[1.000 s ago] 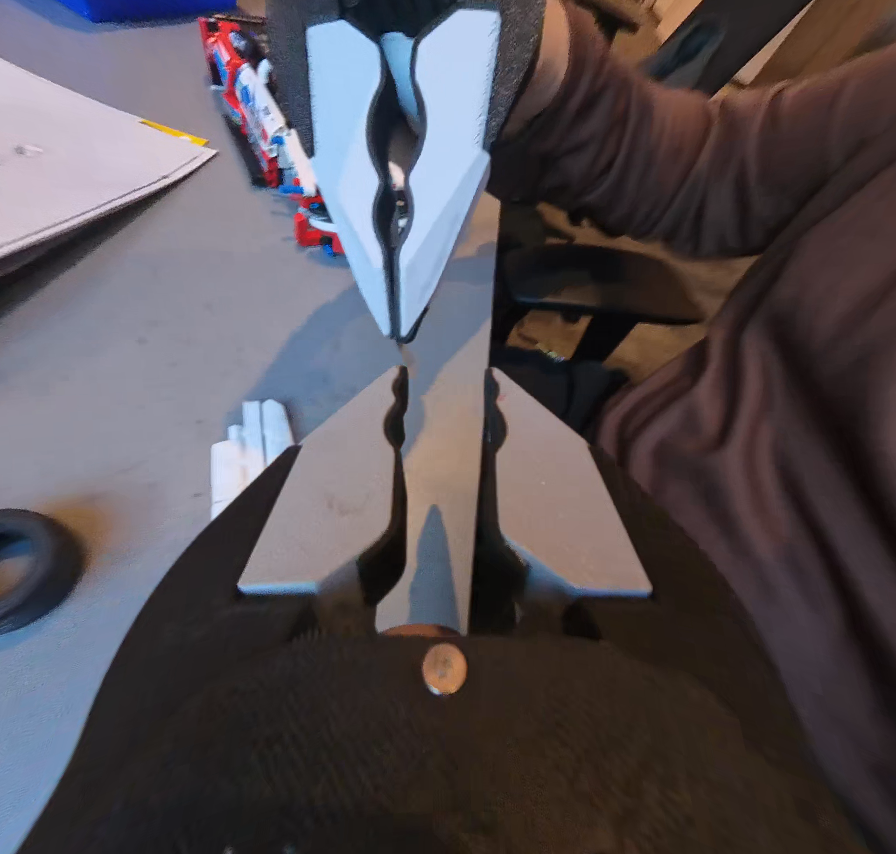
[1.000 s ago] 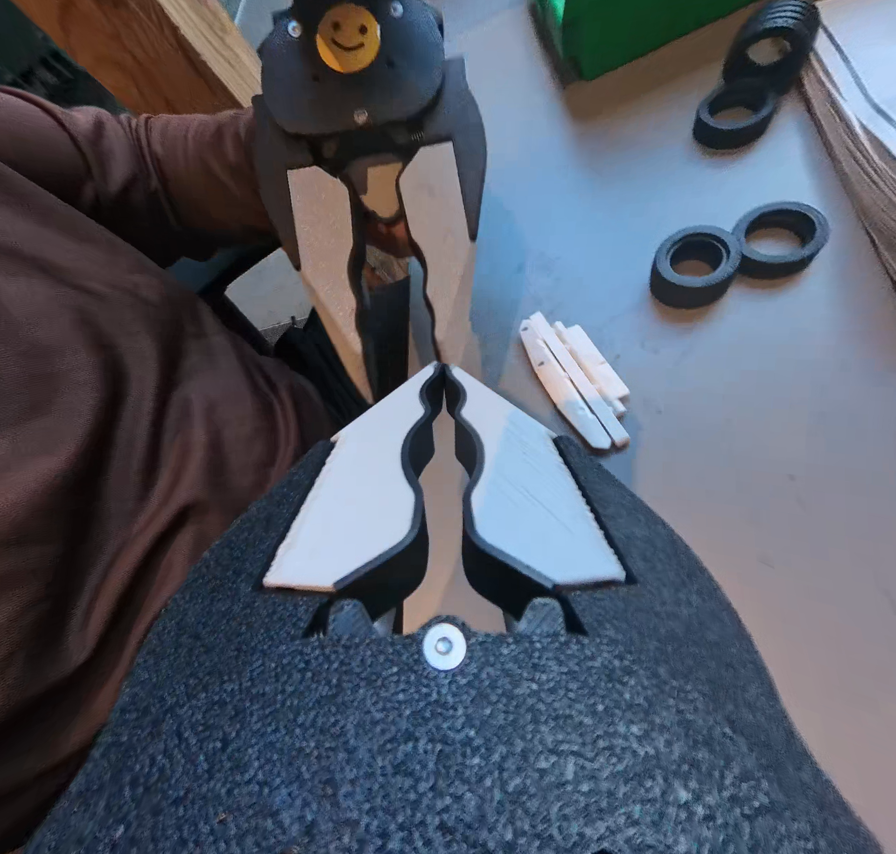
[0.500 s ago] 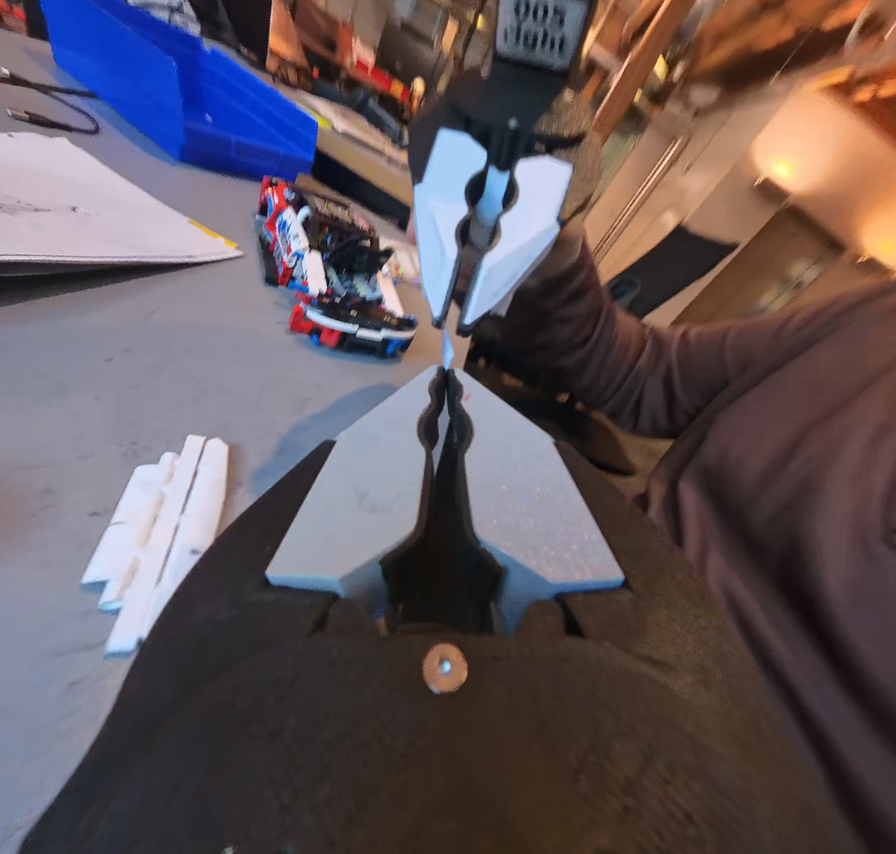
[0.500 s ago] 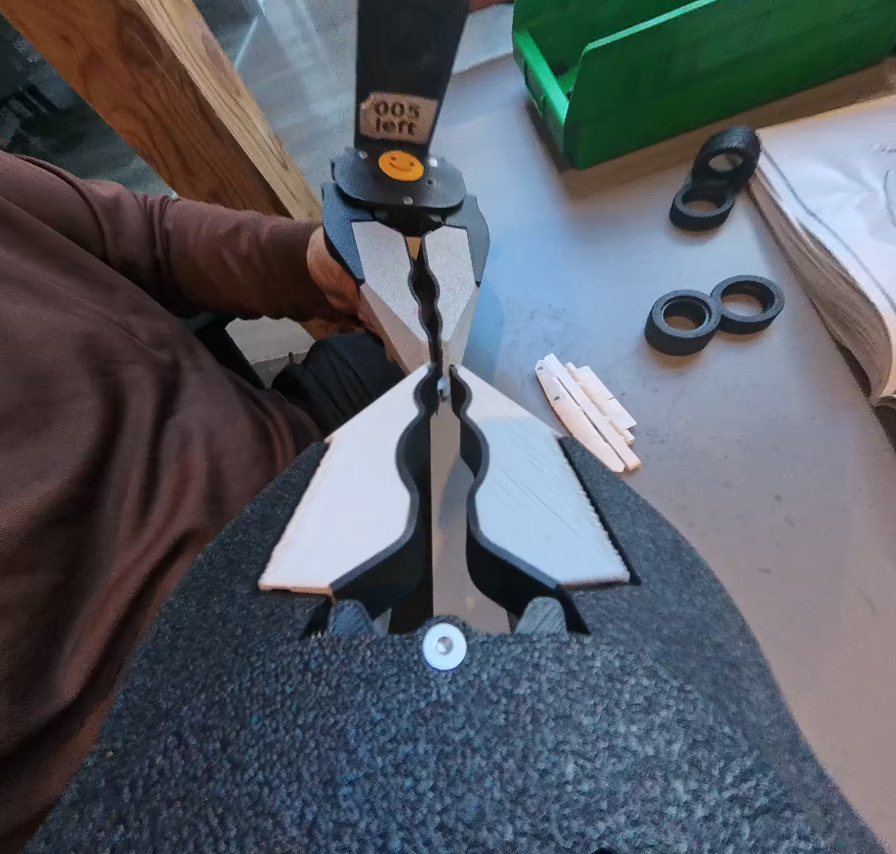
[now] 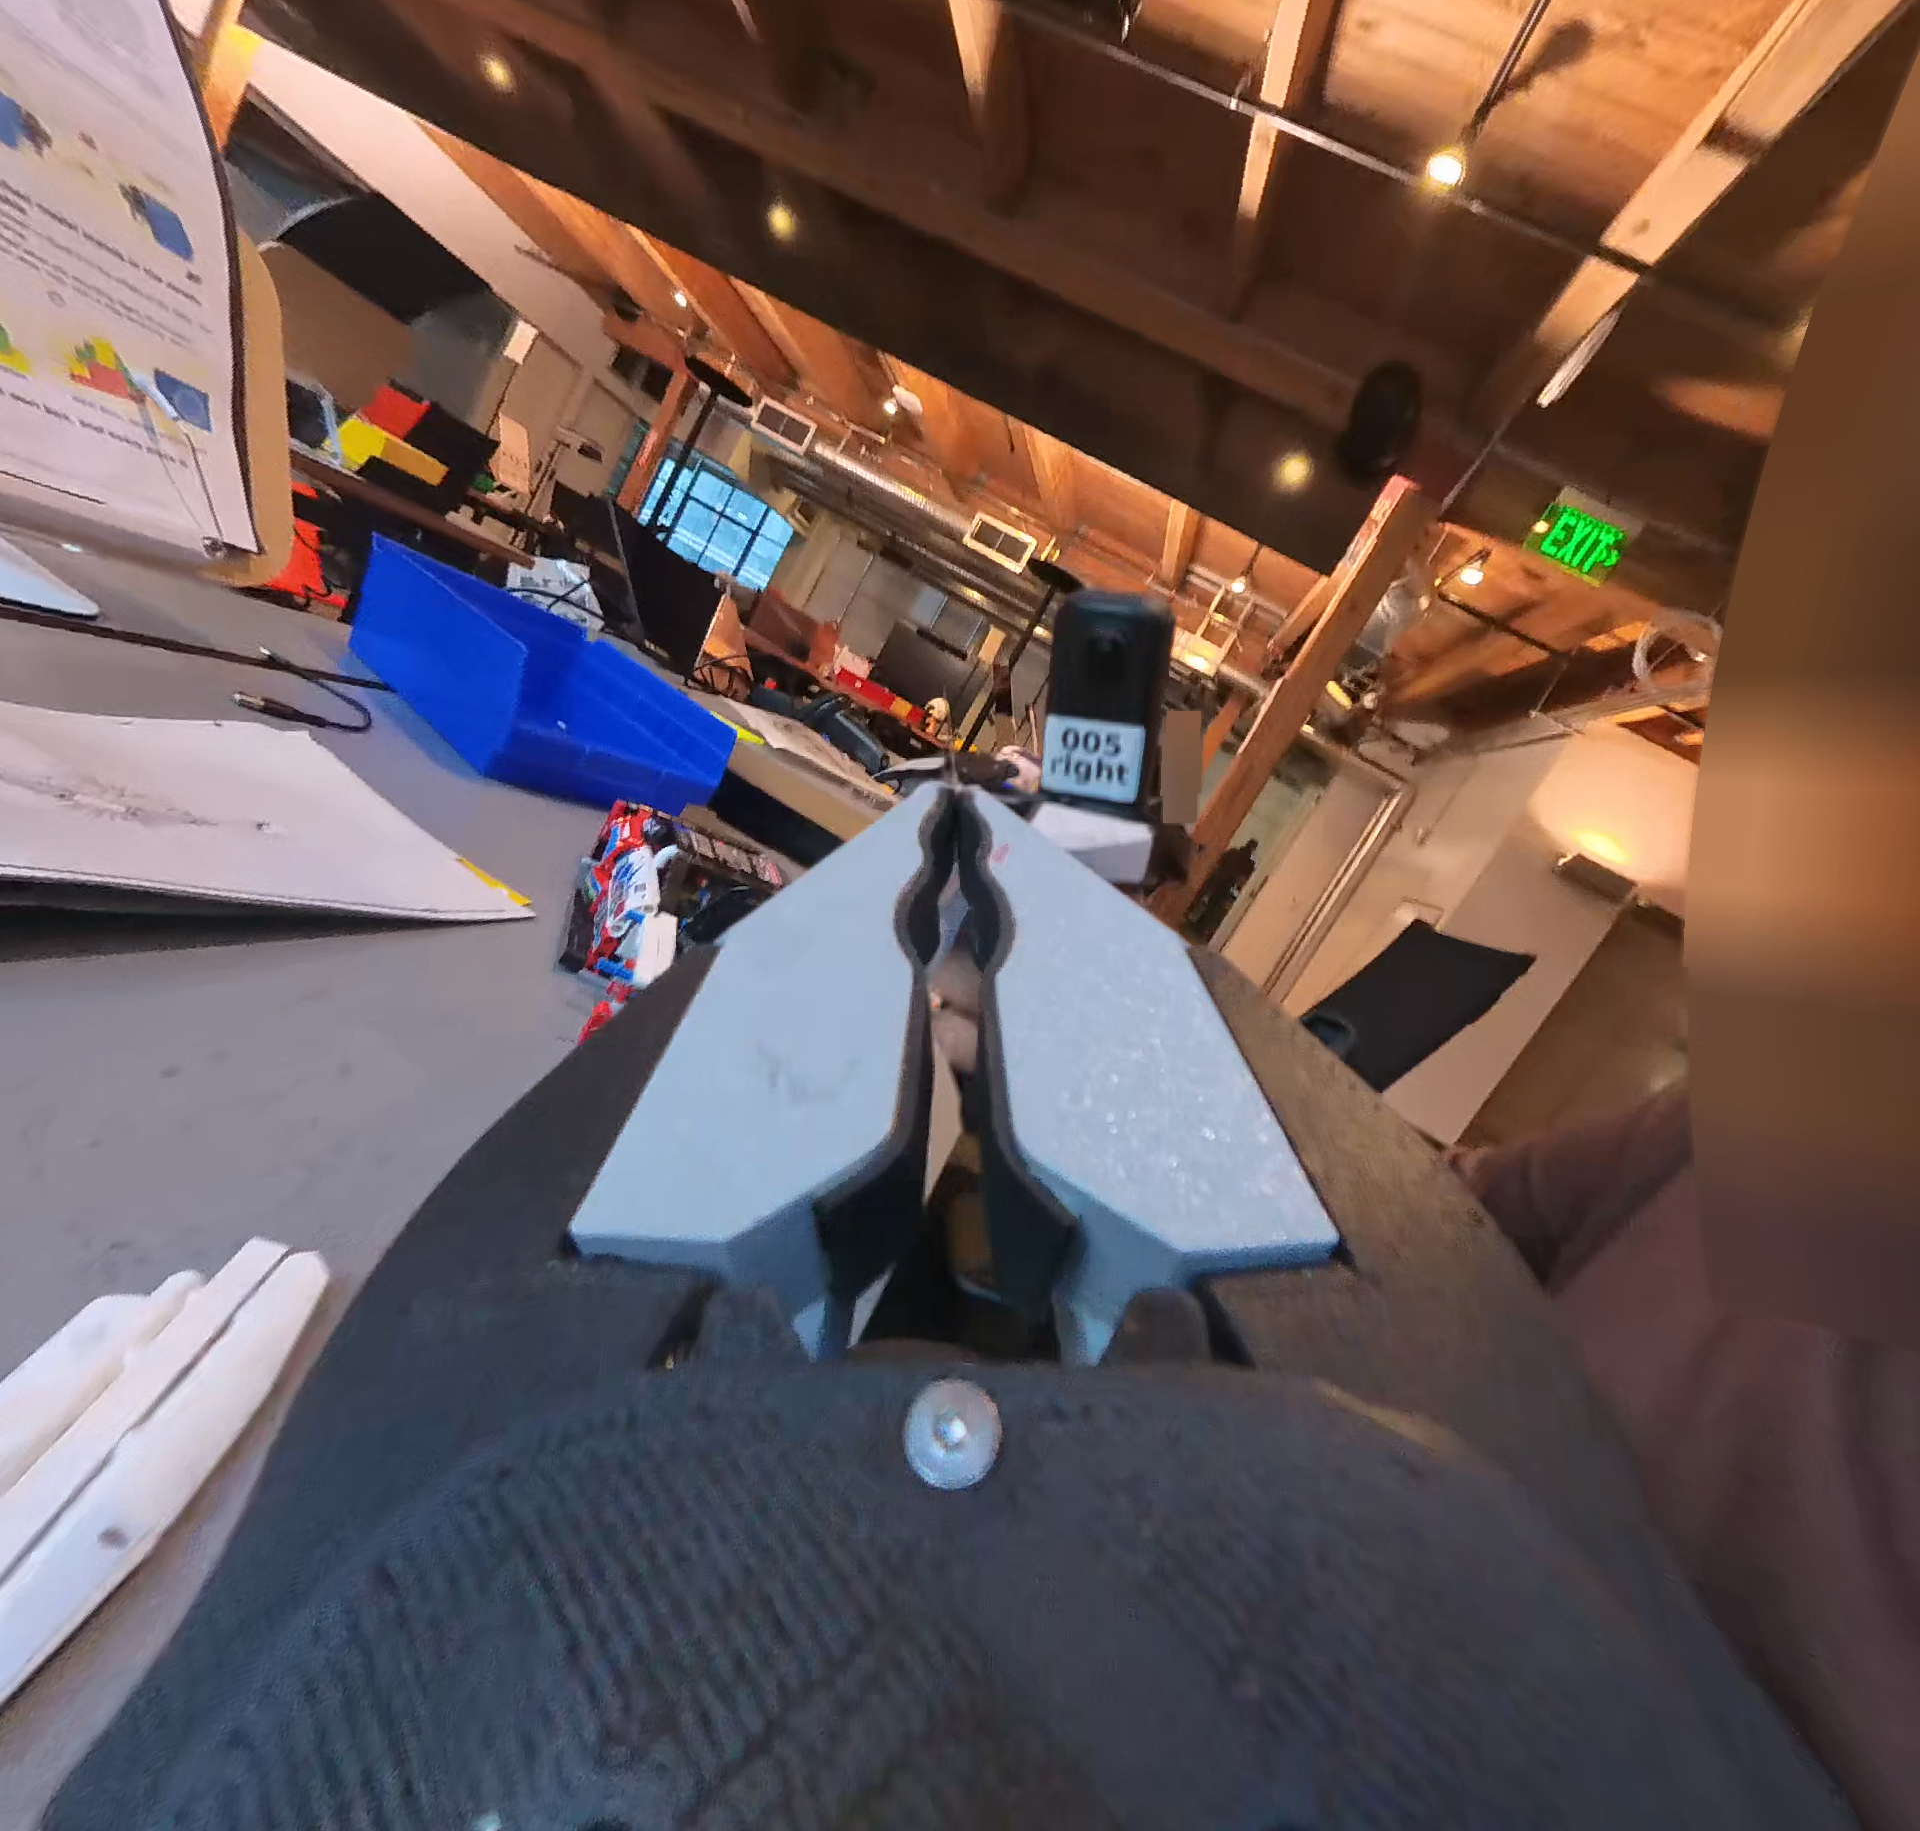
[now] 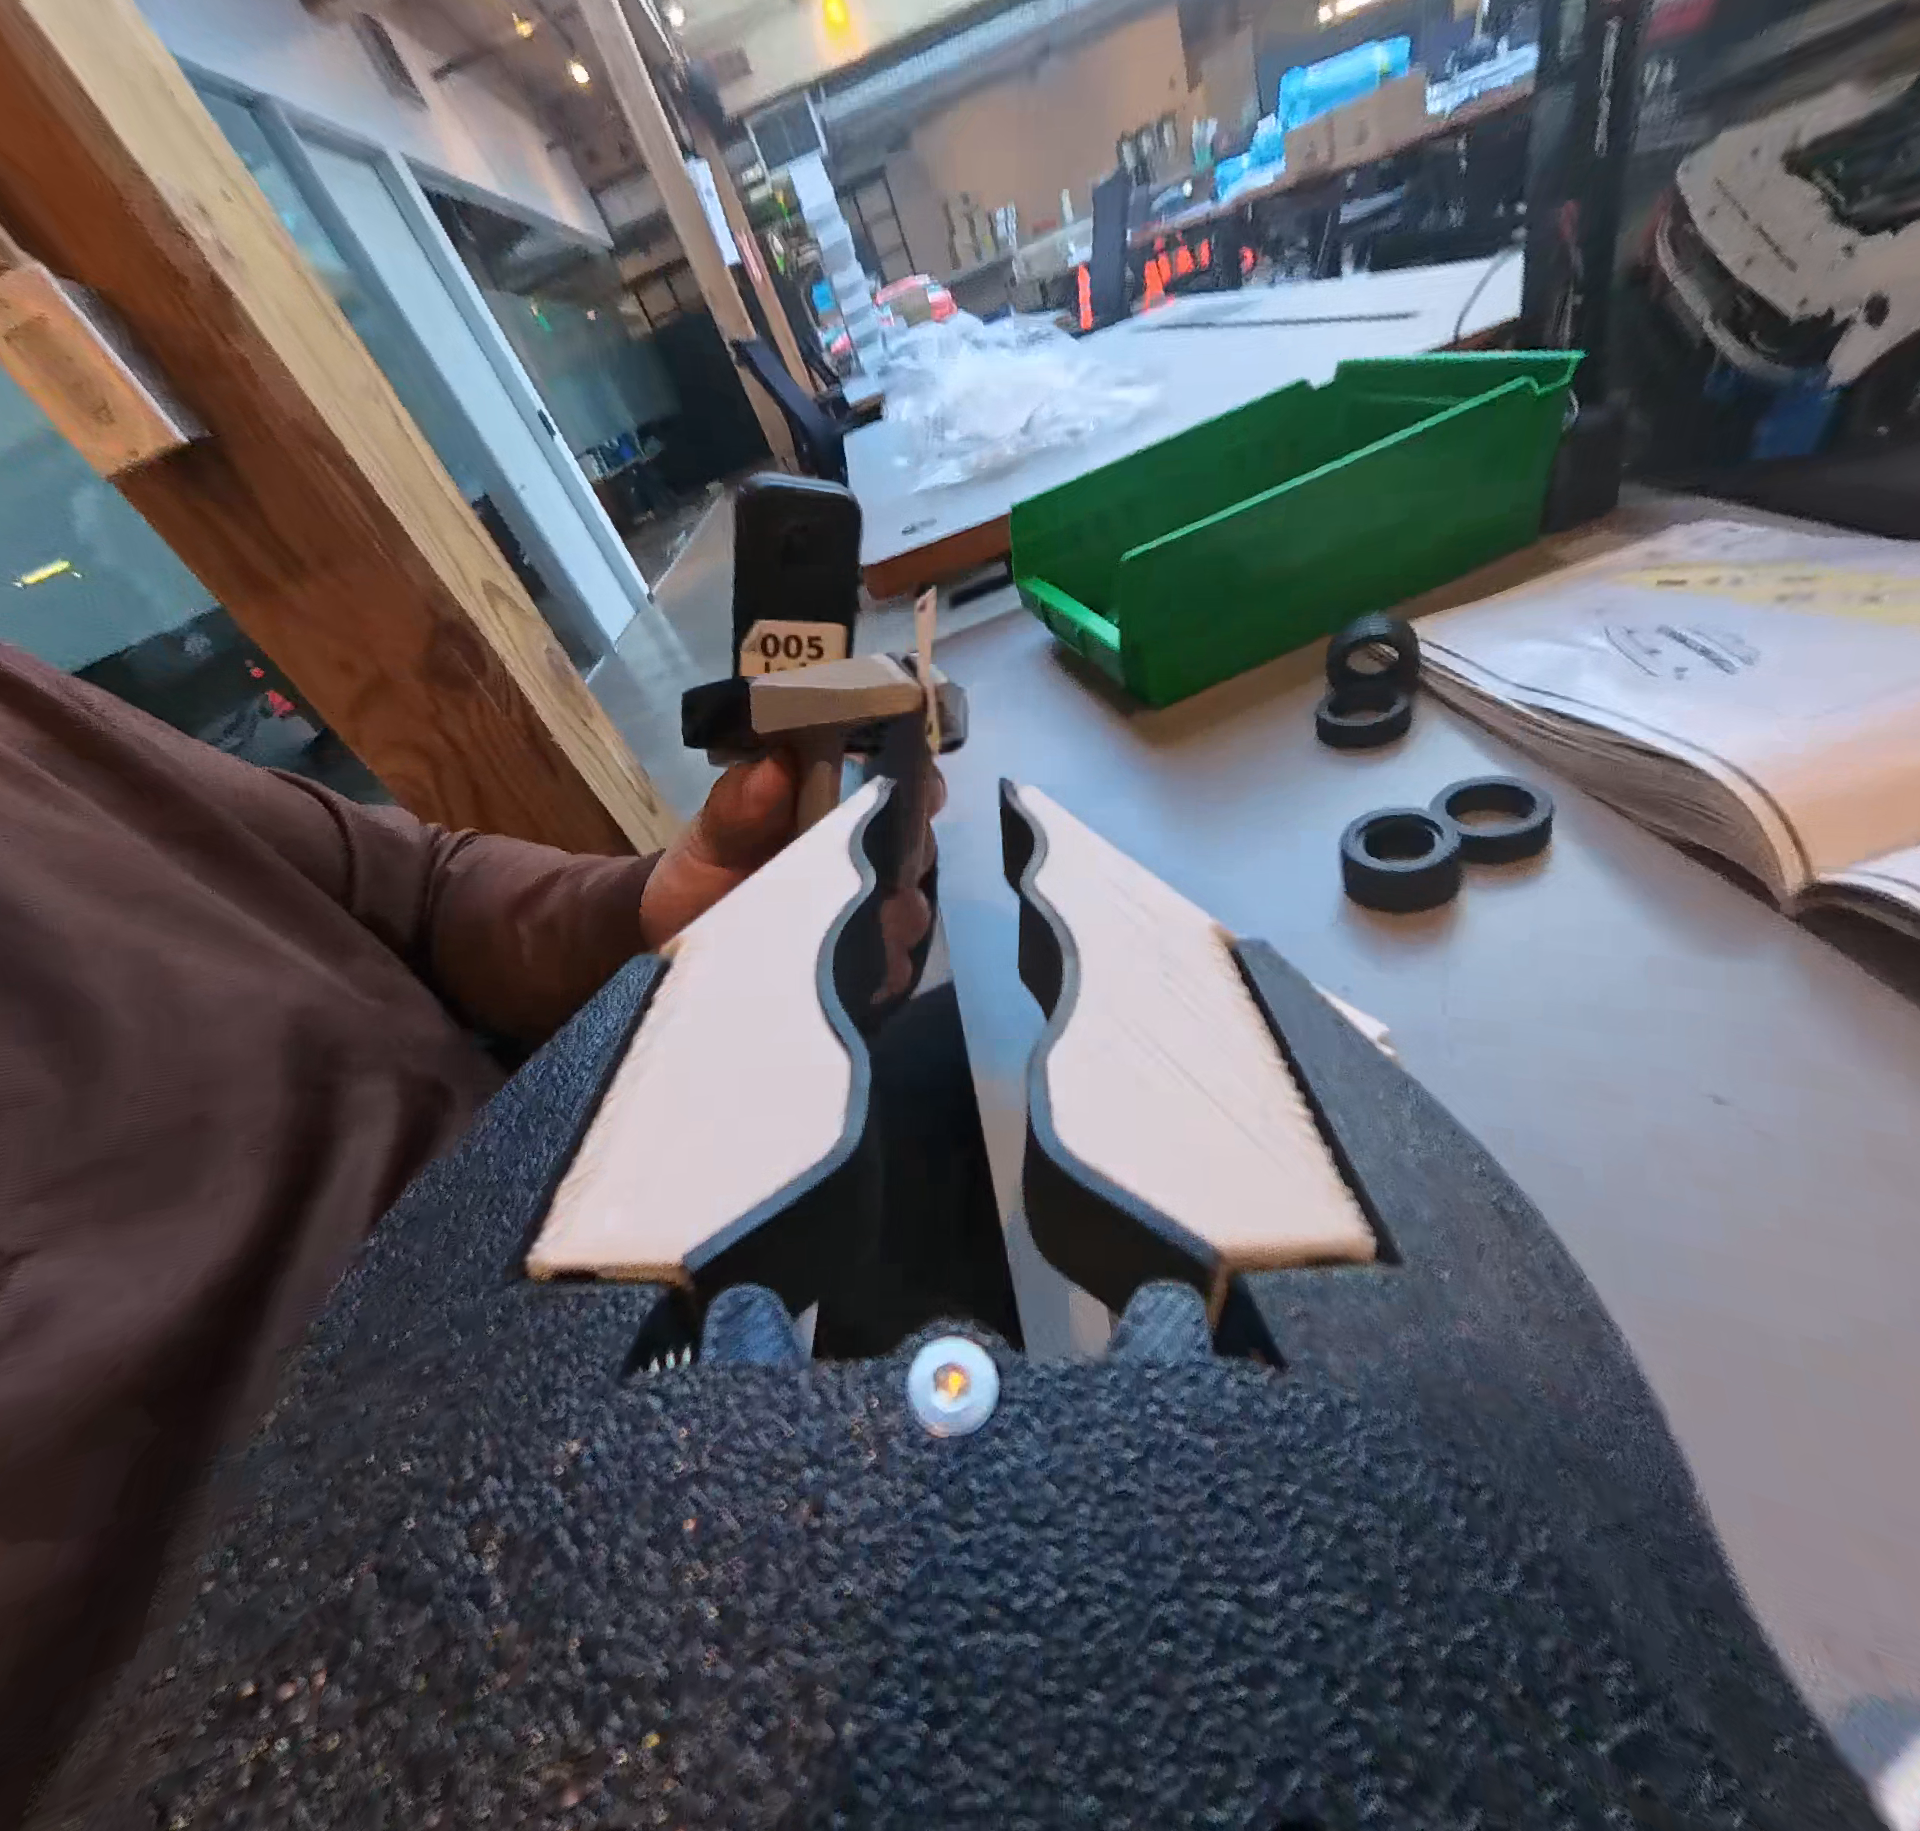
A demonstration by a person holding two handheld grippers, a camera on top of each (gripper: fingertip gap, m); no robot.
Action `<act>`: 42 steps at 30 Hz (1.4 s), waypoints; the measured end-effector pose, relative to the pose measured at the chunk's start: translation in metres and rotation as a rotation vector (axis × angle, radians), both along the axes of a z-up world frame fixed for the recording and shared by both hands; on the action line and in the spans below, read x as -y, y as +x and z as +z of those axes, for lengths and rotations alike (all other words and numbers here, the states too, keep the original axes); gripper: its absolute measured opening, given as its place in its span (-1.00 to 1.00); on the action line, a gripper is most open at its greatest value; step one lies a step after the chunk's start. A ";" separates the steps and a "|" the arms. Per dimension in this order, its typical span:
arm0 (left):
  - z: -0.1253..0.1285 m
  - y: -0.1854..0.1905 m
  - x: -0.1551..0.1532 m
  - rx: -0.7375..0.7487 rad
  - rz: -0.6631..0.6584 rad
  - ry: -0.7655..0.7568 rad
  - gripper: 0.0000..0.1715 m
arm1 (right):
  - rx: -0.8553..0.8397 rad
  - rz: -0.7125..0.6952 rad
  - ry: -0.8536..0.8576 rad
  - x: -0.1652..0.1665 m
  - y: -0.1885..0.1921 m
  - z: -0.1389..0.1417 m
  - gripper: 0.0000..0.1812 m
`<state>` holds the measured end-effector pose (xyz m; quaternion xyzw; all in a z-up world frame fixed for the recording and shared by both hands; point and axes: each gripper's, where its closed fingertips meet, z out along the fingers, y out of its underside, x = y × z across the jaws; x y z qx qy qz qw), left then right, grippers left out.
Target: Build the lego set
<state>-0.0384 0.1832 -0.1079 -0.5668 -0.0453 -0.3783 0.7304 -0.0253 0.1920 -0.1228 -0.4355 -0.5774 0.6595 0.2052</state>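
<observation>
My left gripper [image 5: 951,794] is shut, and its tips pinch a small thin pale strip [image 6: 925,664]. In the right wrist view the left gripper [image 6: 920,706] is held up above the table's near edge with the strip standing up from its tips. My right gripper [image 6: 945,794] is open and empty, just in front of and below the left one. Its black body [image 5: 1107,680] shows behind the left fingers. The red, white and blue lego car model [image 5: 623,908] sits on the grey table [image 5: 260,1054]. Several white flat pieces [image 5: 135,1366] lie near the left gripper.
Two black tyres [image 6: 1444,841] lie side by side, with more tyres [image 6: 1361,685] stacked behind. A green bin [image 6: 1299,524], an open instruction book [image 6: 1714,701] and the set's box [image 6: 1766,171] are to the right. A blue bin [image 5: 540,680] and a booklet [image 5: 208,825] are at the back left. The tips of both grippers are at nearly the same place.
The left gripper closed on the strip while the right gripper, shut a second ago, opened and let go. Both grippers tilted up from the table.
</observation>
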 end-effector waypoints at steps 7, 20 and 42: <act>-0.001 0.013 0.001 0.046 -0.008 -0.004 -1.00 | -0.043 0.019 -0.056 0.015 -0.002 0.003 -0.84; 0.000 0.009 0.002 0.050 0.023 -0.006 -1.00 | -0.030 0.038 -0.139 0.014 -0.002 0.002 -0.95; 0.004 0.028 0.012 -0.058 -0.040 0.061 -0.68 | -0.063 0.059 -0.118 0.022 0.006 0.005 -1.00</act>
